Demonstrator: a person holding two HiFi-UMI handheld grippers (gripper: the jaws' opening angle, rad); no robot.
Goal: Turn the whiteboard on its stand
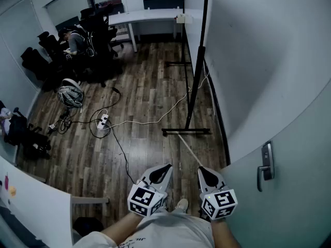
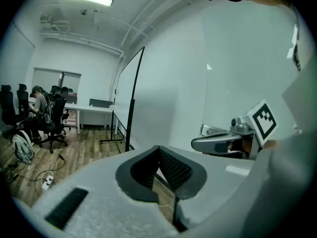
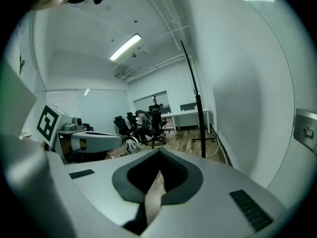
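Observation:
The whiteboard [image 1: 194, 14] stands nearly edge-on along the right wall, held between black uprights [image 1: 198, 61] on floor feet [image 1: 186, 132]. In the left gripper view the whiteboard [image 2: 126, 86] shows ahead to the left, and in the right gripper view its upright [image 3: 198, 110] rises ahead. Both grippers are low and close to the person's body, well short of the stand. My left gripper [image 1: 166, 167] [image 2: 158, 150] is shut with nothing in it. My right gripper [image 1: 201, 170] [image 3: 159, 156] is also shut and empty. Each gripper shows in the other's view, side by side.
A door with a metal handle [image 1: 266, 161] is close on the right. White cable runs across the wood floor to a power strip [image 1: 103, 121], with a helmet [image 1: 70, 93] beside it. A desk [image 1: 145, 17], office chairs and a seated person [image 1: 75, 40] are at the back left.

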